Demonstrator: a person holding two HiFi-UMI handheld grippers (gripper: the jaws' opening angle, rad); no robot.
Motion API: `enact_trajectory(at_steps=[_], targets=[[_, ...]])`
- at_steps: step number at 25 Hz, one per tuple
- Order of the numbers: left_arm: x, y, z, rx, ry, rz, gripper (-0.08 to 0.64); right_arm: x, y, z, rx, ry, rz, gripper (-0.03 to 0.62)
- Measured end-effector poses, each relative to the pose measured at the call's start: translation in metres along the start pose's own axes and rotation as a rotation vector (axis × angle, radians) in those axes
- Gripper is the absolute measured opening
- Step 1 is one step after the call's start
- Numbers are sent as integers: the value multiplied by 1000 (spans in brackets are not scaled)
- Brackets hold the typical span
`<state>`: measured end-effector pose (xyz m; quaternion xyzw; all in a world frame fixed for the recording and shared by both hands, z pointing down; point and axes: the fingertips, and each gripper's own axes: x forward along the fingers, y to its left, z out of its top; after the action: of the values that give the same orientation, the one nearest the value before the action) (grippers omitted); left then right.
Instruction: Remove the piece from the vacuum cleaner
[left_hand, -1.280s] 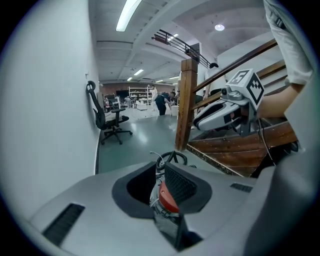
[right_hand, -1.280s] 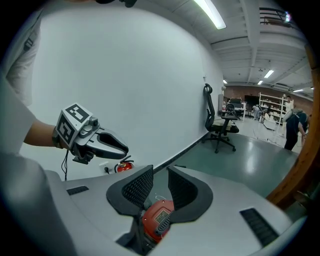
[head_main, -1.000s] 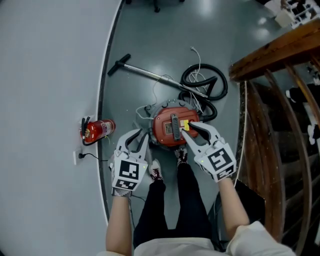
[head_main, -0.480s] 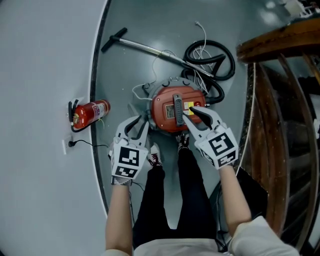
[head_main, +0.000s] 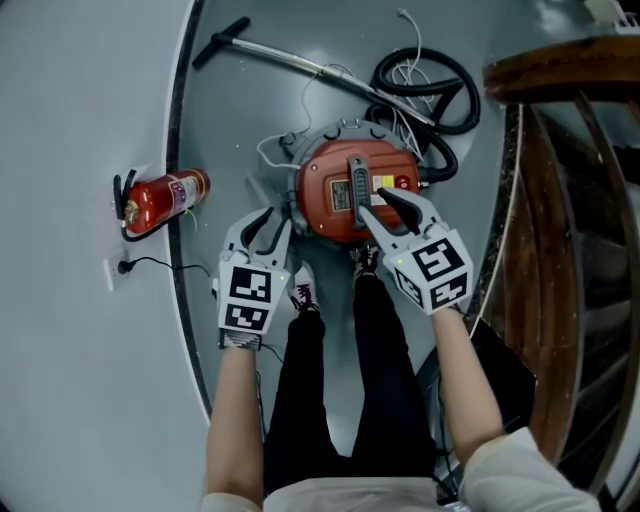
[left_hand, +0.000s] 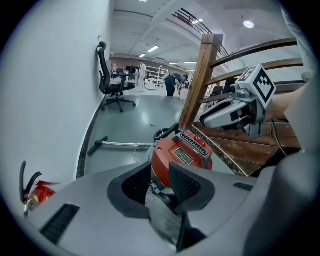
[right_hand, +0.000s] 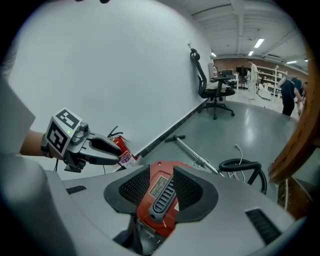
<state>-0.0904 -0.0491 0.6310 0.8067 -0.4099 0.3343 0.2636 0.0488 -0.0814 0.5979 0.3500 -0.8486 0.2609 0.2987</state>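
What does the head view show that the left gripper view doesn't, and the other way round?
Only the head view: the person's black-trousered legs and the white wall socket with a black cord plugged in. Only the left gripper view: a black office chair by the wall and distant people. Both: the round red vacuum cleaner, its black hose, the long metal wand, and the red fire extinguisher, which the left gripper view cuts off at its edge.
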Motion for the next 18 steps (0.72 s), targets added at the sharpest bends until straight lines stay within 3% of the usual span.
enact_trajectory(at_steps=[5, 18], targets=[[16, 1, -26, -38, 42, 6, 148, 16, -12, -21, 54, 17, -31, 167], [38, -4, -85, -126, 187, 31, 148, 42, -10, -68, 38, 125, -26, 190]])
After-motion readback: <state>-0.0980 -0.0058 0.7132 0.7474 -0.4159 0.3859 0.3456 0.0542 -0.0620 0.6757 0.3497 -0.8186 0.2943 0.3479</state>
